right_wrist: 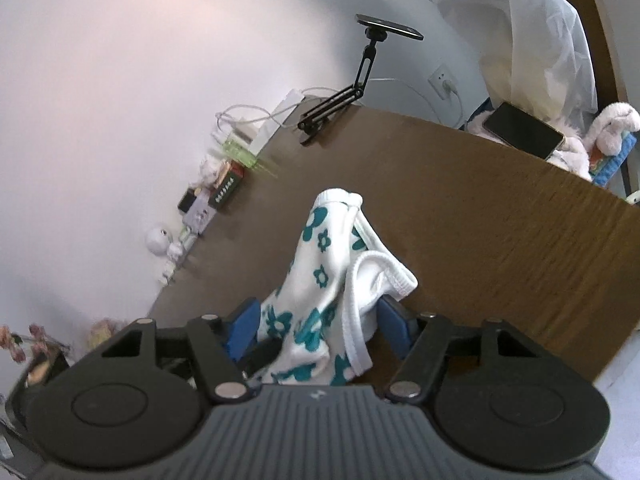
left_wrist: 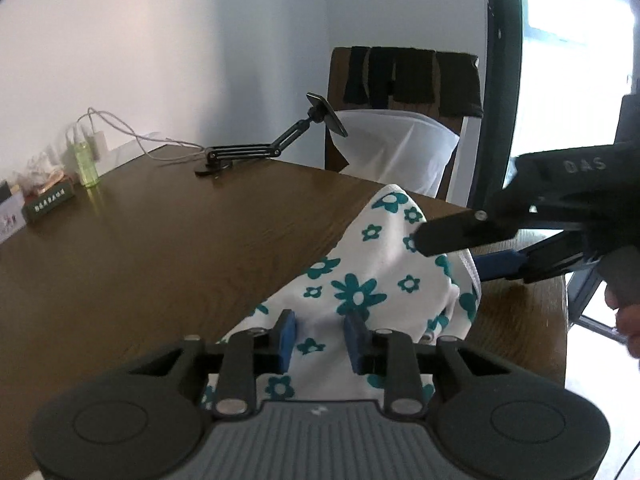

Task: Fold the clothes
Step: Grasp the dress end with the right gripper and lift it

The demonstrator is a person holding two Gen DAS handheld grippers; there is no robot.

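A white garment (left_wrist: 360,280) with teal flowers lies bunched at the near corner of the brown wooden table (left_wrist: 180,240). It rises in a tent shape toward the right. My left gripper (left_wrist: 320,338) stands over its lower part. The blue pads are a narrow gap apart, with unpinched cloth lying between them. My right gripper (left_wrist: 448,256) reaches in from the right and straddles the garment's raised neckline edge. In the right wrist view the garment (right_wrist: 320,248) fills the wide gap of the right gripper (right_wrist: 320,318), whose jaws stand well apart.
A black phone-holder arm (left_wrist: 256,148), a green bottle (left_wrist: 86,164) and a green box (left_wrist: 48,202) stand along the far side. A chair with a white bag (left_wrist: 400,140) is behind the table. A phone (right_wrist: 524,130) rests on plush toys. The table edge runs just right of the garment.
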